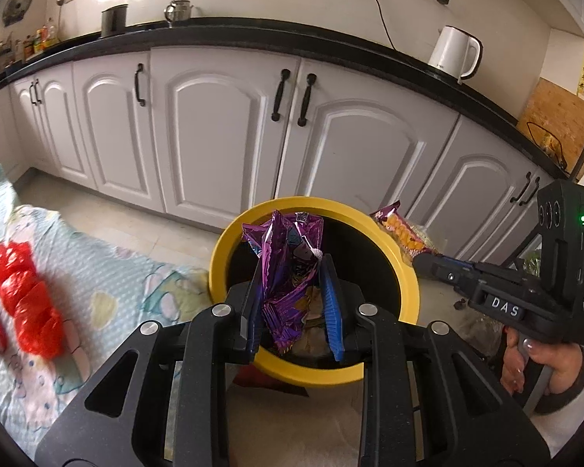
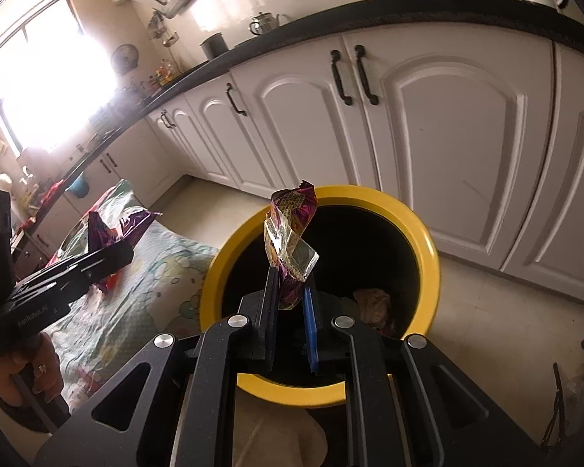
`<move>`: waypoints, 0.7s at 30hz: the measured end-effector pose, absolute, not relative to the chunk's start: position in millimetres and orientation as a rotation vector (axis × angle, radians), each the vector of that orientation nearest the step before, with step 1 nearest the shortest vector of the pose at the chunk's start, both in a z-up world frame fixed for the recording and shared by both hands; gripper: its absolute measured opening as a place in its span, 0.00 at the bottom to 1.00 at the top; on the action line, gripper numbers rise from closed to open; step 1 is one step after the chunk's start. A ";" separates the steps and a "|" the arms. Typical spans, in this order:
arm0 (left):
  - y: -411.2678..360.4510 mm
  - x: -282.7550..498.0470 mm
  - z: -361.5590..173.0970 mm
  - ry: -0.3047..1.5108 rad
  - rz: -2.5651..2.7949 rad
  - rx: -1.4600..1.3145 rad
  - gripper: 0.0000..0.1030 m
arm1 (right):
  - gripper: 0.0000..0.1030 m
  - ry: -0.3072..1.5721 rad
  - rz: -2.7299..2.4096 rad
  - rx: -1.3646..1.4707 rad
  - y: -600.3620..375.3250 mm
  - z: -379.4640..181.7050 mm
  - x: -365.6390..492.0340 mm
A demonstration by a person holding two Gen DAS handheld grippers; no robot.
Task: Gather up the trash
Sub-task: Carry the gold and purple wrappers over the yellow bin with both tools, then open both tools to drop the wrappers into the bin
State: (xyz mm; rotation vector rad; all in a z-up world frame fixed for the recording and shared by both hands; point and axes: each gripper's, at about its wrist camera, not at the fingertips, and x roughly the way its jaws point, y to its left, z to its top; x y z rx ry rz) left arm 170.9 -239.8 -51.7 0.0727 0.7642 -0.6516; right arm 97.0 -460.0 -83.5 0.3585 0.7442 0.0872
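Left gripper has its fingers narrow and clamped on a crumpled purple foil wrapper; the wrapper sticks up past the fingertips and sits in front of the open mouth of the yellow-rimmed bin. Some trash is already at the bottom of the bin, dim and hard to make out.

Right gripper has fingers nearly together, pinching a twisted gold-and-purple wrapper. That wrapper stands upright over the near part of the bin opening.

In the left view the right gripper shows side-on at the right, held by a hand, tip near the bin's right rim. In the right view the left gripper comes in from the left with the purple wrapper at its tip.

Bin stands on the floor in front of white cabinets. Beside the bin on the left is a patterned cloth with a red plastic bag lying on it. An orange snack packet lies on the floor behind the bin's right side. White kettle on the tabletop above.
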 end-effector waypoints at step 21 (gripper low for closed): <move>-269.9 203.7 -99.8 0.900 -0.675 0.104 0.20 | 0.12 0.851 0.048 0.349 -465.7 -123.1 108.7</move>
